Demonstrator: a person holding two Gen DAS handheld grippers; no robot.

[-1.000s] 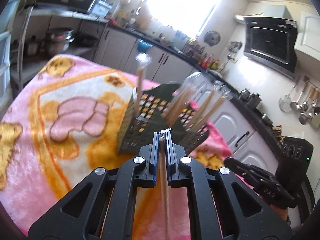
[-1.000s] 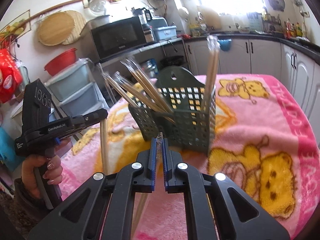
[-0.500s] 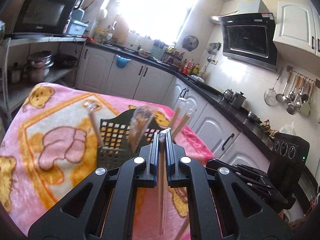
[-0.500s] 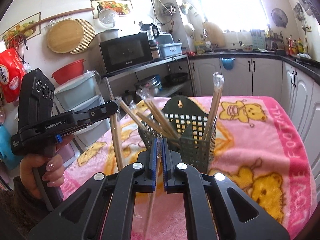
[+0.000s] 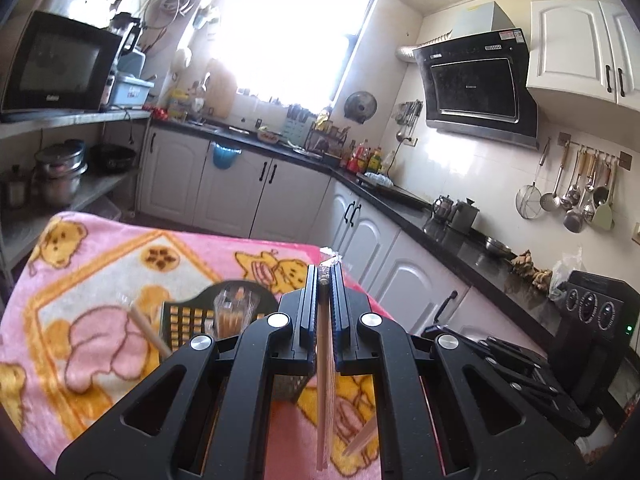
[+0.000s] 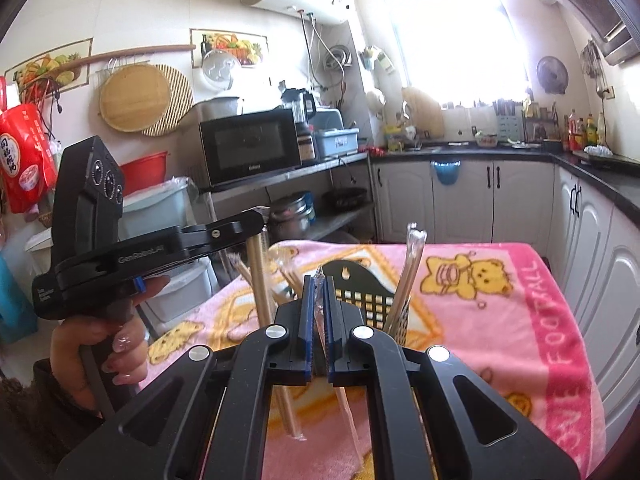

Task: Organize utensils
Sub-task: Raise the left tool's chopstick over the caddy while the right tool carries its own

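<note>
My left gripper [image 5: 324, 280] is shut on a wrapped pair of wooden chopsticks [image 5: 324, 392] that hangs down between its fingers. Below and to its left stands the dark green utensil basket [image 5: 188, 316] with several wrapped chopsticks in it. In the right wrist view my right gripper [image 6: 318, 284] is shut on another plastic-wrapped pair of chopsticks [image 6: 346, 404], just in front of the basket [image 6: 370, 294]. The left gripper [image 6: 254, 218] shows there at the left, above the table edge, its chopsticks [image 6: 262, 300] hanging straight down.
A pink bear-print blanket [image 6: 500, 320] covers the table. A person's hand [image 6: 100, 344] grips the left handle. White cabinets and a black counter [image 5: 420, 208] run along the far and right sides. A shelf with a microwave [image 6: 248, 148] and storage bins stands to the left.
Both grippers have risen with their chopsticks. The basket has dropped lower in both views, and the left gripper has rolled a little.
</note>
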